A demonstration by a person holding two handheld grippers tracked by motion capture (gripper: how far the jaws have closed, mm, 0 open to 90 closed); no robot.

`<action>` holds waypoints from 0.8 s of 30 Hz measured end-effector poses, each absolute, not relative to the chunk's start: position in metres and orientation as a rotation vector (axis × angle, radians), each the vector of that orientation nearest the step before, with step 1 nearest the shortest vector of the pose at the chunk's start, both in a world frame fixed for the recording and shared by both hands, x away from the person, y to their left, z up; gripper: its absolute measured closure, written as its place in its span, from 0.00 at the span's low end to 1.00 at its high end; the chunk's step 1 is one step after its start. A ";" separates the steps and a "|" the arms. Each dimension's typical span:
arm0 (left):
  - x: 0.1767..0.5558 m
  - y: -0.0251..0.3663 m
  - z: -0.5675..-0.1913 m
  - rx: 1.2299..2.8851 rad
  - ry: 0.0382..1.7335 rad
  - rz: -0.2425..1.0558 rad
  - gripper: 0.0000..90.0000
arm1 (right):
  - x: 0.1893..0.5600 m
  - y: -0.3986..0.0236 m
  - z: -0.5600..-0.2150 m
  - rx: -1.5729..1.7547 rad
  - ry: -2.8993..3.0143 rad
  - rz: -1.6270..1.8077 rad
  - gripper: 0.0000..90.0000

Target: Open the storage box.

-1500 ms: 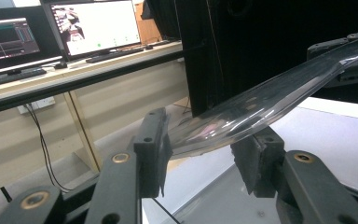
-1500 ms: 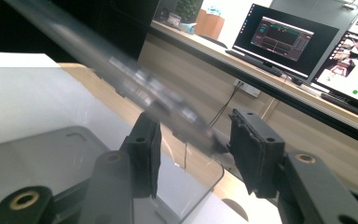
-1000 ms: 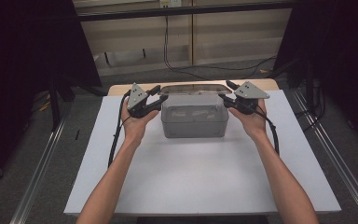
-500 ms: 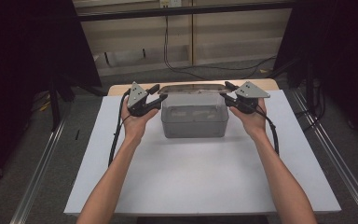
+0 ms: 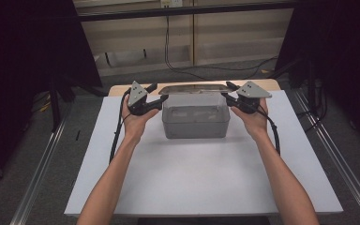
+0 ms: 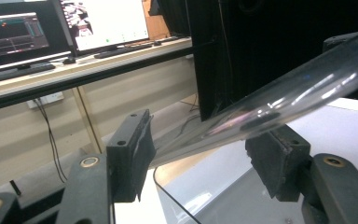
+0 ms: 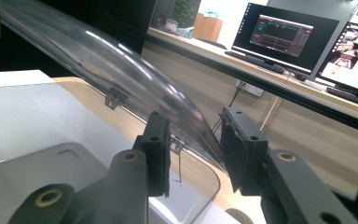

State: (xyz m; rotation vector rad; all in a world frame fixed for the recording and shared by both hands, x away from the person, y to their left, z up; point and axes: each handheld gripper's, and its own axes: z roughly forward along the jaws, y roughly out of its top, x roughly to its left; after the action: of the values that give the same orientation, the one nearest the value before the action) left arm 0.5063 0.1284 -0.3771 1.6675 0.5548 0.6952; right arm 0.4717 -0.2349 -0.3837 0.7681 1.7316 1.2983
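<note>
A clear plastic box (image 5: 194,122) stands at the far middle of the white table top (image 5: 192,183). Its clear hinged lid (image 5: 194,88) is tilted up behind it. My left gripper (image 5: 158,92) is at the lid's left end. Its jaws have just been opening, and the lid's rim (image 6: 298,88) runs between them, lying on one pad (image 6: 272,156) and clear of the other, so my left gripper (image 6: 200,149) is open. My right gripper (image 5: 227,90) is at the lid's right end. Its jaws have just been closing and my right gripper (image 7: 196,144) is shut on the lid's curved rim (image 7: 121,60).
The box's inside (image 7: 51,172) looks bare from the right gripper view. A wooden strip (image 5: 122,90) edges the table behind the box. Metal rails (image 5: 42,164) run along both sides. A desk with monitors (image 7: 284,32) stands beyond.
The left gripper's jaws stand wider apart around the lid's end than before. Both hands and the lid stay about where they were.
</note>
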 end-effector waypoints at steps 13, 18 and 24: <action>0.516 0.124 -0.375 1.670 0.555 0.694 0.46 | 0.475 -0.234 -0.379 0.784 1.724 1.297 0.71; 0.522 0.125 -0.380 1.658 0.577 0.674 0.44 | 0.478 -0.233 -0.375 0.789 1.721 1.292 0.71; 0.531 0.119 -0.385 1.664 0.565 0.666 0.36 | 0.482 -0.234 -0.375 0.794 1.704 1.305 0.71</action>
State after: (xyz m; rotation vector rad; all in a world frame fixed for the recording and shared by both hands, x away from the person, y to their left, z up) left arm 0.5306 0.1186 -0.3852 1.6636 0.5649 0.6657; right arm 0.4817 -0.2337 -0.3747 0.7944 1.7040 1.3054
